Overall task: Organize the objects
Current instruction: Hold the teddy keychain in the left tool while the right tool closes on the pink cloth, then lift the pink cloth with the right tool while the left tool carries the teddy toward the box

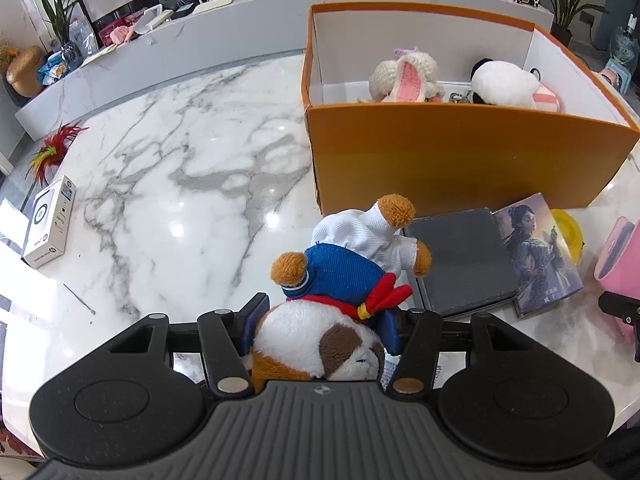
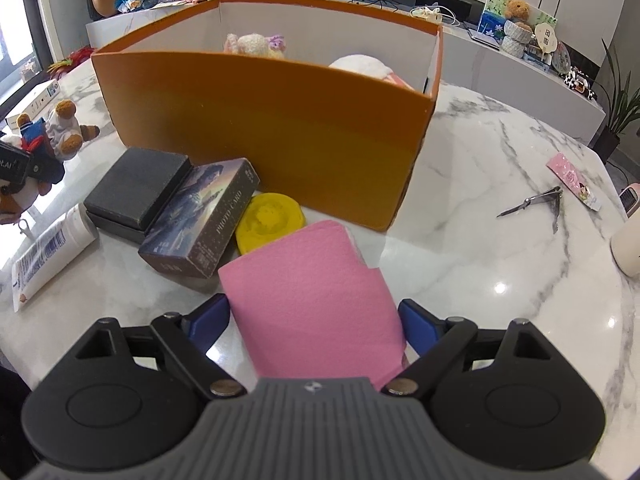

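Left gripper point(image 1: 320, 332) is clamping a plush dog point(image 1: 340, 292) by the head, blue pads pressing both sides. The plush's long axis is running away from the camera toward the orange box point(image 1: 460, 152): head nearest the gripper, white-trousered legs with brown feet pointing at the box's near wall. Fuzzy white and brown pile on the head, ribbed blue jacket, red scarf with a yellow knot. In the right wrist view it is showing at far left, beside the box's left end.

Right gripper point(image 2: 316, 320) is holding a pink felt pouch point(image 2: 312, 300), fingers point(image 2: 420, 322) touching its edges on both sides, jaws wide apart around it. The pouch is flat, matte, roughly rectangular with a stepped flap, long axis pointing forward toward the box.

The box is rigid card, orange outside, white inside, open-topped, sitting on a glossy marble table point(image 1: 180, 180). Inside it: a crocheted bunny point(image 1: 404, 76) with pink ear lining and a white plush point(image 1: 504, 84) with black parts.

In front of the box: a dark grey case point(image 2: 140, 188), grainy and squarish; a photo card box point(image 2: 200, 224) leaning against it, printed and long; a yellow disc point(image 2: 268, 220), round and ridged, just behind the pouch. A white tube point(image 2: 52, 248) is lying at left. Nail clippers point(image 2: 536, 204) are lying open at right.
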A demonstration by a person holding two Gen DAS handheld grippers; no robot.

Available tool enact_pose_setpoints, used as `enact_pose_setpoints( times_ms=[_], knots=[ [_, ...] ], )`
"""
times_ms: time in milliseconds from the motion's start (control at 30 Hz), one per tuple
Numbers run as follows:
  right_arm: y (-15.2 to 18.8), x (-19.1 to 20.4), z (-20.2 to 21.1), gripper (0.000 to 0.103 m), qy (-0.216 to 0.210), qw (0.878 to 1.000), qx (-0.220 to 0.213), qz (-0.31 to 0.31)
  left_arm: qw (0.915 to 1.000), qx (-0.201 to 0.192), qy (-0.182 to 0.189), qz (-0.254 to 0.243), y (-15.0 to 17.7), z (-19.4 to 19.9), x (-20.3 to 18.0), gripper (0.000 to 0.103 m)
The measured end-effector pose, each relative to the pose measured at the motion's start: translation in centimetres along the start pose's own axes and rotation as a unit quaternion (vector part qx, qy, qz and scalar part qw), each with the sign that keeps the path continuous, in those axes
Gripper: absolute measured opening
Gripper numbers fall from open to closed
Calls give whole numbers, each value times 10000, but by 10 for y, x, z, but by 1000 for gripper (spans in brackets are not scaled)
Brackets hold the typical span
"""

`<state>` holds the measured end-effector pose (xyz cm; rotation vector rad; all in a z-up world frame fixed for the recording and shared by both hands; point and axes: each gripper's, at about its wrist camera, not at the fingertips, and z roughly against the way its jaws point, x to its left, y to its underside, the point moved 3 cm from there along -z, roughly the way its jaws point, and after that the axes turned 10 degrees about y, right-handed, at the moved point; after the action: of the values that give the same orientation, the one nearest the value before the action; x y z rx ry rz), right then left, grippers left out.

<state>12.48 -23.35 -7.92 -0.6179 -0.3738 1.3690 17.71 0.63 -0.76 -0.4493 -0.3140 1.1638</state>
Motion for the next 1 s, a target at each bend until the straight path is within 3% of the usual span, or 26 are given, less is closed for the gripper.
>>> enact_pose_setpoints(
  times_ms=[533, 567, 600, 633, 700, 900, 1000],
  knots=[
    [-11, 7, 28, 87, -361, 9990, -269, -77, 9992, -318, 55, -243, -5, 23, -16, 65],
    [-12, 8, 30, 80, -401, 9987, -288, -81, 9991, -339, 68, -264, -5, 24, -17, 65],
    [-14, 8, 32, 65, -376, 9988, -312, -84, 9989, -369, 78, -288, -6, 26, -19, 65],
    [-15, 6, 35, 29, -390, 9985, -355, -148, 9987, -402, 92, -307, -6, 28, -20, 65],
    [-18, -1, 33, 26, -681, 9958, -284, -536, 9984, -455, 129, -314, -7, 31, -21, 65],
    [-17, 5, 11, 34, -629, 9973, -85, -371, 9985, -460, 157, -270, -11, 32, -19, 65],
    [-14, 12, 4, 53, -562, 9980, -47, -284, 9985, -479, 138, -245, -11, 33, -17, 65]
  ],
)
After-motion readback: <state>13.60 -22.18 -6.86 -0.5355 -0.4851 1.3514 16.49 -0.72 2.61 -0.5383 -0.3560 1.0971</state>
